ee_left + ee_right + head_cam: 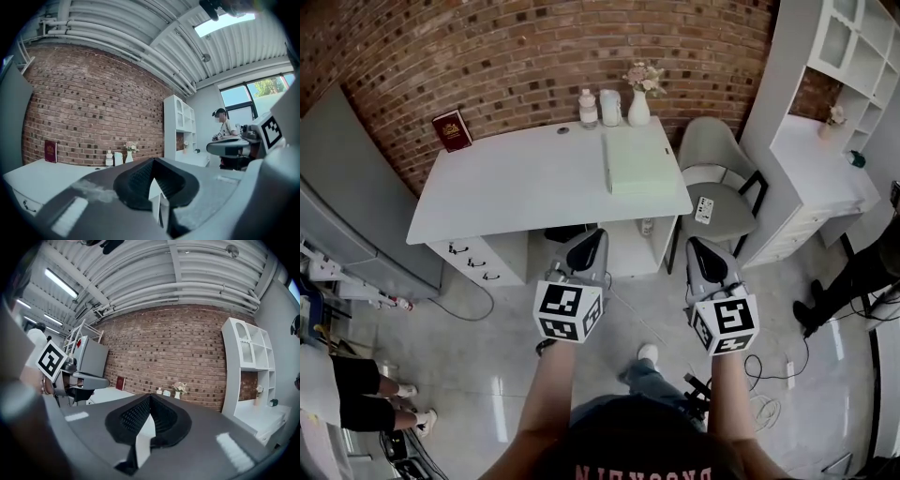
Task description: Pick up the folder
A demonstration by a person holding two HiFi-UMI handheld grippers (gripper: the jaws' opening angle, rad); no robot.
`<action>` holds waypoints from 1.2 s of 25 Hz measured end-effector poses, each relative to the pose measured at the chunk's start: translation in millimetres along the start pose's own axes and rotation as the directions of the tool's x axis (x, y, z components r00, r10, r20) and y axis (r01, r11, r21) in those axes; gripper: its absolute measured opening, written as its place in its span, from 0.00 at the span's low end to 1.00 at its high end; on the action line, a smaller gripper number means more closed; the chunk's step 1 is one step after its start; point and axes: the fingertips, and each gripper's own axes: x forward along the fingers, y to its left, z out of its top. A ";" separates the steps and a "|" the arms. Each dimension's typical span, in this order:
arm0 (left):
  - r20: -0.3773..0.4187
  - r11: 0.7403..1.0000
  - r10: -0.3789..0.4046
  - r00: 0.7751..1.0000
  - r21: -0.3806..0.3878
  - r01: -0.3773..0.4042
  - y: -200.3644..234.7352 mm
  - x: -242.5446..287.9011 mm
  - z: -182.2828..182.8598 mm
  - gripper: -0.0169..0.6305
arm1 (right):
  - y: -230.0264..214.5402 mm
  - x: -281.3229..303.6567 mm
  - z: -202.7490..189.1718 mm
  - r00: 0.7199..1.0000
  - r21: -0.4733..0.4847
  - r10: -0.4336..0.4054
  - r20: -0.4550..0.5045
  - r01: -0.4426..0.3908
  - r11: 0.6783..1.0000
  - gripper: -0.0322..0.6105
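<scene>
Here, you hold your left gripper (591, 242), fingers pressed together on nothing, short of the desk's (516, 187) front edge. The pale green folder (639, 161) lies flat by the desk's right edge; it is likely light, thin and bendy, best pinched at its near edge. Your right gripper (703, 251) hovers alongside, likewise closed and empty.

On the counter (525, 183), a folder (639, 161) lies at the right end, a vase (638, 108) behind it, a book (452, 129) back left; a chair (712, 164) stands alongside, right.
</scene>
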 end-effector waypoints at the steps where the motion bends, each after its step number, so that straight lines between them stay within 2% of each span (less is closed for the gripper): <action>1: -0.001 1.000 0.006 1.000 -0.001 -0.006 2.6 12.7 2.0 0.02 | -9.9 10.3 0.8 1.000 0.001 0.006 0.002 -0.006 1.000 0.05; 8: -0.002 0.997 0.078 0.997 -0.001 -0.078 24.6 99.7 10.2 0.02 | -74.5 81.8 -1.2 0.998 0.000 0.065 0.013 -0.065 0.998 0.05; 14: -0.010 0.992 0.126 0.992 -0.025 -0.126 43.0 148.5 4.0 0.02 | -117.6 130.1 -10.3 0.998 0.017 0.069 0.012 -0.070 0.997 0.05; 23: -0.056 0.985 0.163 0.985 -0.041 -0.165 77.6 196.1 -17.9 0.02 | -141.8 185.9 -37.9 0.995 0.036 0.096 -0.032 -0.095 0.995 0.05; 30: -0.071 0.987 0.151 0.986 -0.037 -0.154 113.6 248.3 -25.0 0.02 | -169.4 238.3 -45.1 0.997 0.064 0.080 -0.022 -0.078 0.995 0.05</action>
